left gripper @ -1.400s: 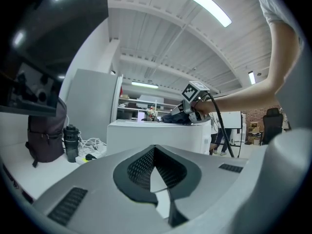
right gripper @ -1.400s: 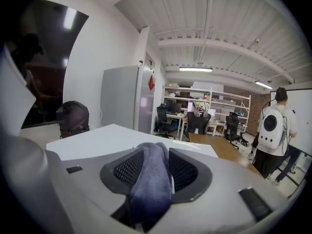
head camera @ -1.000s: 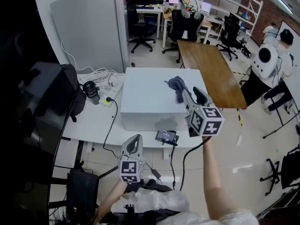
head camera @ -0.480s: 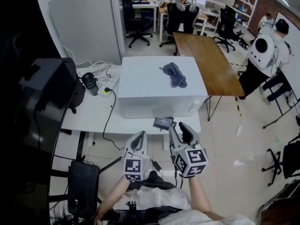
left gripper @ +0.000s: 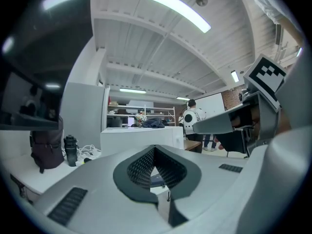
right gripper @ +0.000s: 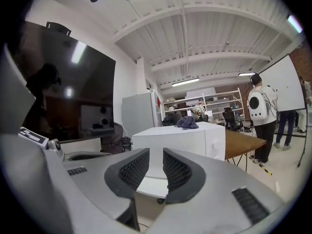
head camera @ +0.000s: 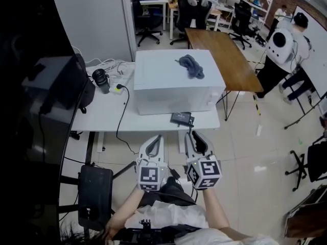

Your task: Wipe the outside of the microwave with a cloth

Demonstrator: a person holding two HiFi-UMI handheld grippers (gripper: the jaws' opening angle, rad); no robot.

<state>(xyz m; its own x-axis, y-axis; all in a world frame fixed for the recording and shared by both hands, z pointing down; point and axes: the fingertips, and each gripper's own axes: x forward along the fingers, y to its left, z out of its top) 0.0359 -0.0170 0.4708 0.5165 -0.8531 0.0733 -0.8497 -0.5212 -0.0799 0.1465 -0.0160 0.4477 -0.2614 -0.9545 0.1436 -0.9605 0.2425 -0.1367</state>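
Observation:
The white microwave [head camera: 176, 80] stands on a white desk [head camera: 102, 121], with a crumpled grey-blue cloth [head camera: 191, 65] lying loose on its top. Both grippers hover side by side well short of the desk's front edge, pointing level at the microwave. My left gripper [head camera: 155, 143] has its pads touching at the tips and holds nothing. My right gripper [head camera: 196, 138] is closing, with a narrow gap between the pads and nothing in it. The left gripper view shows the left gripper [left gripper: 155, 152], the microwave [left gripper: 139, 138] and the cloth [left gripper: 153, 124]. The right gripper view shows the right gripper [right gripper: 156, 162], the microwave [right gripper: 190, 140] and the cloth [right gripper: 187, 122].
A black backpack [head camera: 76, 86], a dark bottle [head camera: 101, 79] and white cables [head camera: 110, 68] sit left of the microwave. A small black device [head camera: 181, 118] lies at the desk's front edge. A wooden table [head camera: 219, 50] stands to the right, a person [head camera: 283, 45] beyond it, and a dark monitor [head camera: 30, 137] at the left.
My right gripper has drawn back from the cloth and down, ending beside the left gripper with its jaws narrower. The cloth stays on the microwave's top. The left gripper has shifted slightly.

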